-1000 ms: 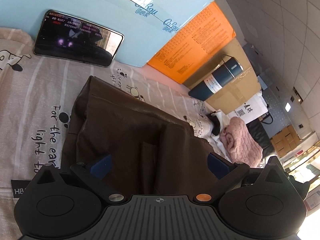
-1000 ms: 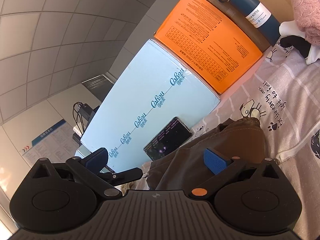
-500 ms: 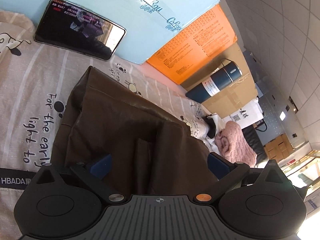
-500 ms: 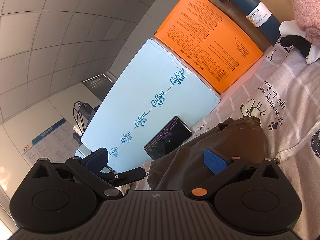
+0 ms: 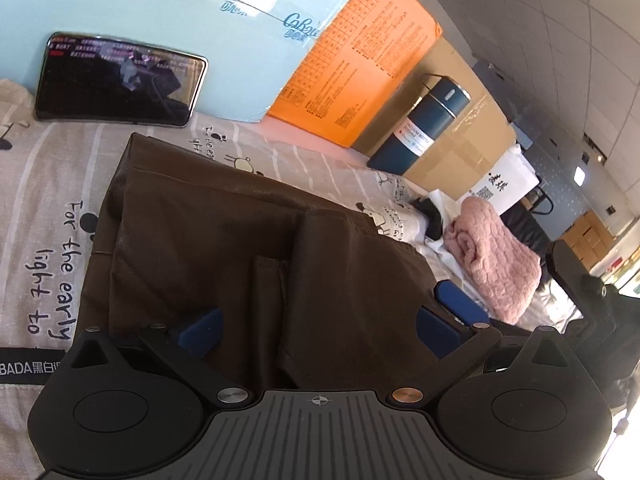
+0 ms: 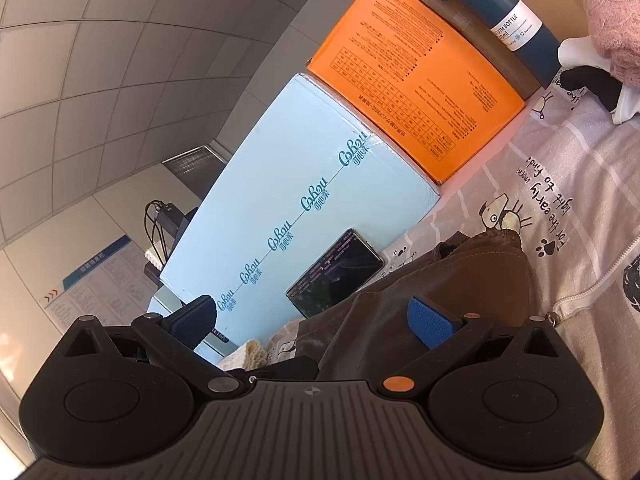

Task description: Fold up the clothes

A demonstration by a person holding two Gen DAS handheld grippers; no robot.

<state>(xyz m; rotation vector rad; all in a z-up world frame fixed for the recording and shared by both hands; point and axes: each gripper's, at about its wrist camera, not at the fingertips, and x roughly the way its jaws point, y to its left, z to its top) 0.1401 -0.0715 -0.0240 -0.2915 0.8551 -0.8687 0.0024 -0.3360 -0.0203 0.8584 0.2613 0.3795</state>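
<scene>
So the brown garment (image 5: 224, 248) is lying on the printed bedsheet (image 5: 44, 184), partly folded, with a layered flap stacked on top toward its near edge. From the right wrist view the same piece (image 6: 440, 280) sits bunched up, with a gathered hem at the far end near the little cartoon print.

The left gripper (image 5: 318, 330) hangs right over the garment with its blue pads spread wide, one on each side of the folded flap, nothing pinched between them. The right gripper (image 6: 312, 320) is spread wide too and empty; its right pad is over the brown fabric, the left one out over the sheet's edge. Can't tell if either actually touches the cloth.

Just past the garment a smartphone (image 5: 120, 80) leans against a light blue CoRou box (image 5: 168, 4), screen on. Next to that is an orange box (image 5: 360, 64), then a dark blue vacuum bottle (image 5: 420, 128) in front of a cardboard box (image 5: 468, 148). Off to the right there's a pink knitted piece (image 5: 492, 256) folded on the sheet, well apart from the brown one.
</scene>
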